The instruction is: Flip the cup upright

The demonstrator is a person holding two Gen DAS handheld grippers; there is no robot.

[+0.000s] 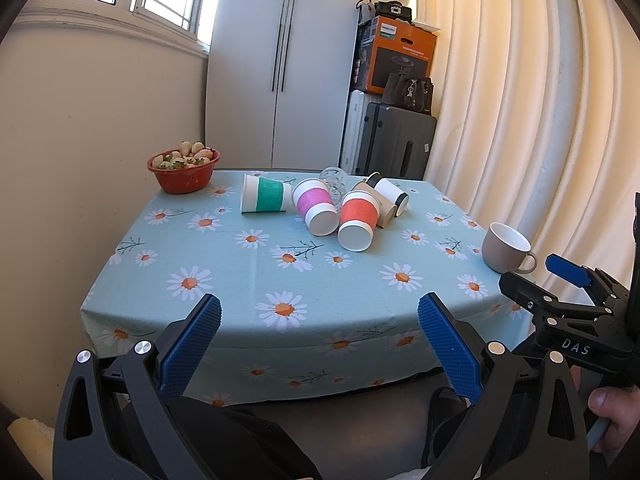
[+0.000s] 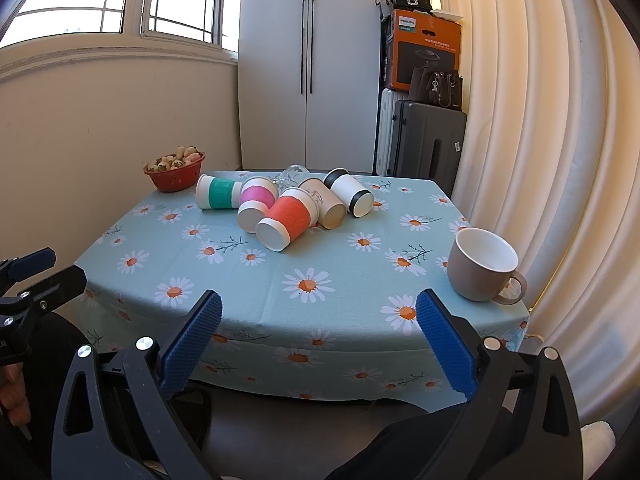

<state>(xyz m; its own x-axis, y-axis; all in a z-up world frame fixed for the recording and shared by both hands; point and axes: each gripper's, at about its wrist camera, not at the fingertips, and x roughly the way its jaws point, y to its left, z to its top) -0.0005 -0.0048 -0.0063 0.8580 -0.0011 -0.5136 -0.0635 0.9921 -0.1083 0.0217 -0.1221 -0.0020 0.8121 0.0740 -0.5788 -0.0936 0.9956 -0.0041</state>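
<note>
A red bowl [image 2: 175, 176] of pale fruit sits at the far left corner of the bench [image 2: 280, 280], which wears a light blue daisy cloth. Behind the bench stands a white wardrobe [image 2: 308, 64], and to its right an orange box [image 2: 430, 50] and a dark handbag [image 2: 438, 88] rest on grey suitcases [image 2: 428, 144]. Cream curtains [image 2: 540, 120] hang along the right side, and a window [image 2: 120, 0] is at upper left.

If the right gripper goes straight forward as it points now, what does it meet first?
Probably the orange-banded paper cup lying on its side; the right gripper is open, and only tablecloth lies before it. Depth is uncertain.
</note>
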